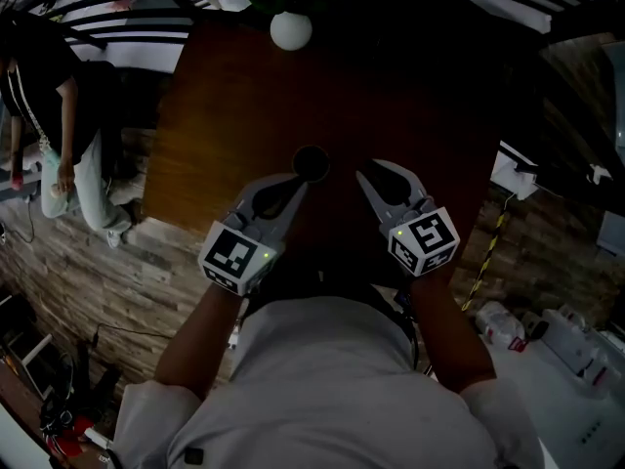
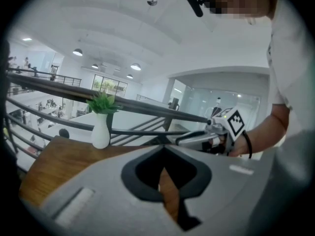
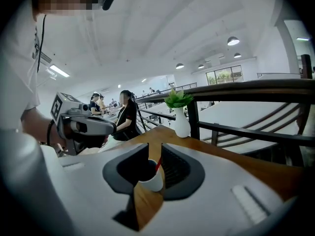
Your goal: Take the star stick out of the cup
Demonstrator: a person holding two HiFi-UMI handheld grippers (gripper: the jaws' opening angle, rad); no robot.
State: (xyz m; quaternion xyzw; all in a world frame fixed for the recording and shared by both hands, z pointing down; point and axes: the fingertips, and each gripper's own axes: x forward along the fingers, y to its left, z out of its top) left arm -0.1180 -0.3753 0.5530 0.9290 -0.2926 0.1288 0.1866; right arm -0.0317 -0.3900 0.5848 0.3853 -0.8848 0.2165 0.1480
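Note:
In the right gripper view a white paper cup (image 3: 151, 180) stands on the wooden table (image 3: 216, 154), with a thin red stick (image 3: 158, 165) leaning out of it. The star end cannot be made out. My right gripper (image 3: 155, 149) is open by a narrow gap, and the cup shows through that gap just beyond the tips. From the head view the cup (image 1: 311, 162) is a dark round rim between the two grippers. The left gripper (image 1: 296, 182) sits just left of it, the right gripper (image 1: 383, 169) just right. The left gripper (image 2: 163, 150) is shut and empty.
A white vase with a green plant (image 1: 291, 27) stands at the table's far edge, against a dark railing (image 3: 246, 132). A person (image 1: 59, 115) stands on the floor to the left. The table's left edge (image 1: 161, 164) drops to a lower floor.

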